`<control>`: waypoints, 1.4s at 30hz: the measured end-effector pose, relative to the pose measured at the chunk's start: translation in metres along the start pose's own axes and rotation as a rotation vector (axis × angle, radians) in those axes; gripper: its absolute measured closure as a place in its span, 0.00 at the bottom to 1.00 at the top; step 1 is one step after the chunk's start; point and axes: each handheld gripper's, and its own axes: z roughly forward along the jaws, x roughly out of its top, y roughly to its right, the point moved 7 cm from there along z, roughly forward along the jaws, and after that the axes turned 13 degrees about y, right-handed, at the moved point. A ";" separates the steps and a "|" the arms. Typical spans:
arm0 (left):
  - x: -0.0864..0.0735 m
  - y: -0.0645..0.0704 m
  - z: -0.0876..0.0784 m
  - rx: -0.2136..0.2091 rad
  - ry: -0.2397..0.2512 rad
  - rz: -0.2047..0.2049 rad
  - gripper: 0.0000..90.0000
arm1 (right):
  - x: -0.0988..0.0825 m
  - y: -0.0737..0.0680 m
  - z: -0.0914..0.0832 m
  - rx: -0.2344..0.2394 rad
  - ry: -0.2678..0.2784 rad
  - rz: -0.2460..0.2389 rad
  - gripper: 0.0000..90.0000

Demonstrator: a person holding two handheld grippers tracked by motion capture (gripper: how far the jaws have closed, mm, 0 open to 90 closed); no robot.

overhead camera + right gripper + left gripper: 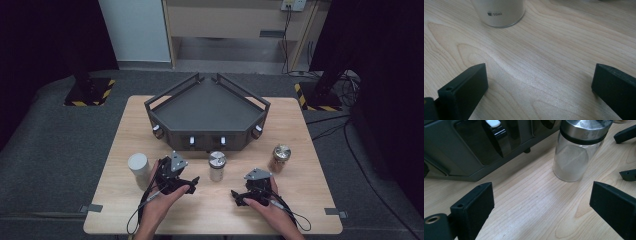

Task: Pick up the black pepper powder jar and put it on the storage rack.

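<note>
We find the clear jar upright mid-tabletop, just short of the rack's front edge and between both grippers. The left gripper points at it; the right gripper lies comparably near. Both jaws released, empty.

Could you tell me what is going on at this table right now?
A person holds the left gripper and the right gripper low over the wooden table, both open and empty. The left one points at the clear jar standing in front of the dark rack. Nothing is gripped yet.
</note>
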 end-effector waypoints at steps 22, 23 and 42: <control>0.023 -0.019 -0.028 0.032 0.058 0.012 0.04 | 0.000 0.000 0.000 0.000 0.000 0.000 0.01; 0.024 -0.020 -0.029 0.034 0.059 0.012 0.04 | 0.000 0.000 0.000 0.000 0.000 0.000 0.01; 0.026 -0.042 -0.053 0.082 0.101 -0.007 0.04 | 0.000 0.000 0.000 0.000 0.000 0.000 0.01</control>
